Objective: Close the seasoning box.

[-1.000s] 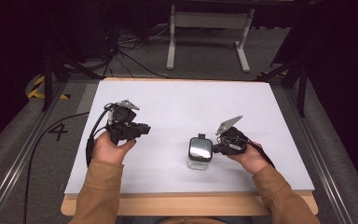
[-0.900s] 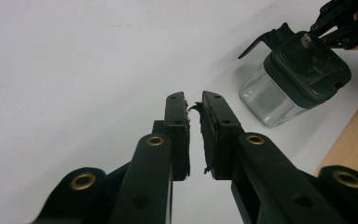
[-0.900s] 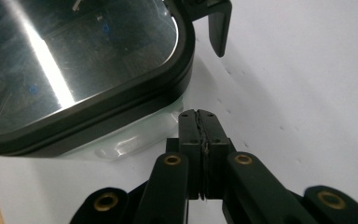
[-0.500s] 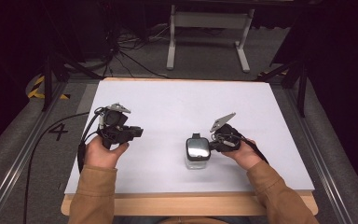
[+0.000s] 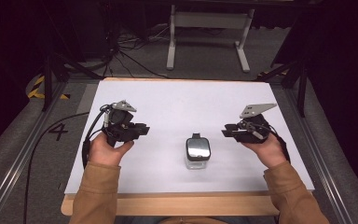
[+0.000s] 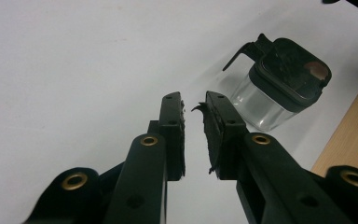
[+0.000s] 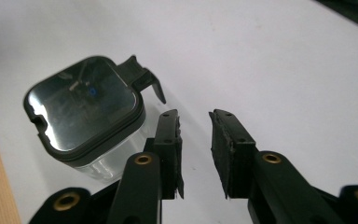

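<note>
White board (image 5: 168, 102) covers the table; a lidded clear jar (image 5: 197, 152) stands upright between the grippers. Left gripper (image 5: 142, 129) and right gripper (image 5: 225, 132) hover beside it, jaws slightly parted, holding nothing. Lid looks on; any handling remains undone.

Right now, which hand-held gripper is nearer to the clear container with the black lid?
Right. The right hand-held gripper sits just off the container, up and to its right, not touching. The left hand-held gripper is farther away on the container's other side, jaws slightly apart.
</note>
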A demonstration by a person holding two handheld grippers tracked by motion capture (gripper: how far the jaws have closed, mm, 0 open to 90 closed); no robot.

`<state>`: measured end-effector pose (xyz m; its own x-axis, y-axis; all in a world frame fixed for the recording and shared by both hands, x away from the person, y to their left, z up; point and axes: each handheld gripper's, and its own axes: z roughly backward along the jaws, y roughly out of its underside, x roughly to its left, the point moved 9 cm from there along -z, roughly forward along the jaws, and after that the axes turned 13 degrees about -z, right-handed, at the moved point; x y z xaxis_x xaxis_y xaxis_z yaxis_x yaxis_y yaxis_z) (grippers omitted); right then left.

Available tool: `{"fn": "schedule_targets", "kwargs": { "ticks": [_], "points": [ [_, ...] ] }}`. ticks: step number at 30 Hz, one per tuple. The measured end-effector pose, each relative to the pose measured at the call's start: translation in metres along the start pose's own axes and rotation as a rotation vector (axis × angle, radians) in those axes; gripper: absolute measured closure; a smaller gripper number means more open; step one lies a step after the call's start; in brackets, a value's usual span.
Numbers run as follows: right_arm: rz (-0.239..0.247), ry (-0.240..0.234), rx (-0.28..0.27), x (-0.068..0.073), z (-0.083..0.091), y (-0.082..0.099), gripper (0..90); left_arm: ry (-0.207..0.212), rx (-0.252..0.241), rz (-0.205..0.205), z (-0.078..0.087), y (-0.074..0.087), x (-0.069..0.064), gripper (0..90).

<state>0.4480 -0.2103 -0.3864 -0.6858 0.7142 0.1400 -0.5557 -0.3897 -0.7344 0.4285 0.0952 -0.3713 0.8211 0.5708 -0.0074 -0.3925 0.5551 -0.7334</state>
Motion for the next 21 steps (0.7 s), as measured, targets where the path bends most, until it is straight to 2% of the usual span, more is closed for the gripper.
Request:
{"fn": "schedule_targets", "kwargs": {
  "ticks": [4, 5, 10, 11, 12, 13, 15, 18, 21],
  "points": [
    [-0.026, 0.019, -0.040, -0.011, 0.018, -0.002, 63.2, -0.014, 0.000, 0.002, -0.001, 0.000, 0.005, 75.2],
    [-0.026, 0.019, -0.040, -0.011, 0.018, -0.002, 63.2, -0.014, 0.000, 0.002, -0.001, 0.000, 0.005, 74.7],
    [-0.073, 0.052, -0.083, -0.033, 0.043, 0.003, 58.3, -0.037, 0.000, 0.007, -0.001, 0.002, 0.015, 72.7],
    [-0.073, 0.052, -0.083, -0.033, 0.043, 0.003, 58.3, -0.037, 0.000, 0.007, -0.001, 0.002, 0.015, 72.4],
    [-0.091, 0.062, -0.100, -0.042, 0.051, 0.005, 56.2, -0.040, -0.001, 0.005, -0.001, 0.002, 0.017, 71.7],
    [-0.091, 0.062, -0.100, -0.042, 0.051, 0.005, 56.2, -0.050, -0.005, 0.006, -0.002, 0.003, 0.020, 71.7],
    [-0.108, 0.082, -0.110, -0.051, 0.057, 0.008, 54.5, -0.068, -0.013, 0.007, -0.003, 0.004, 0.025, 69.4],
    [-0.126, 0.122, -0.130, -0.070, 0.064, 0.017, 52.2, -0.107, -0.026, 0.015, -0.009, 0.009, 0.037, 68.0],
    [-0.120, 0.153, -0.147, -0.081, 0.066, 0.021, 50.9, -0.111, -0.028, 0.020, -0.013, 0.014, 0.042, 67.2]
  ]
}}
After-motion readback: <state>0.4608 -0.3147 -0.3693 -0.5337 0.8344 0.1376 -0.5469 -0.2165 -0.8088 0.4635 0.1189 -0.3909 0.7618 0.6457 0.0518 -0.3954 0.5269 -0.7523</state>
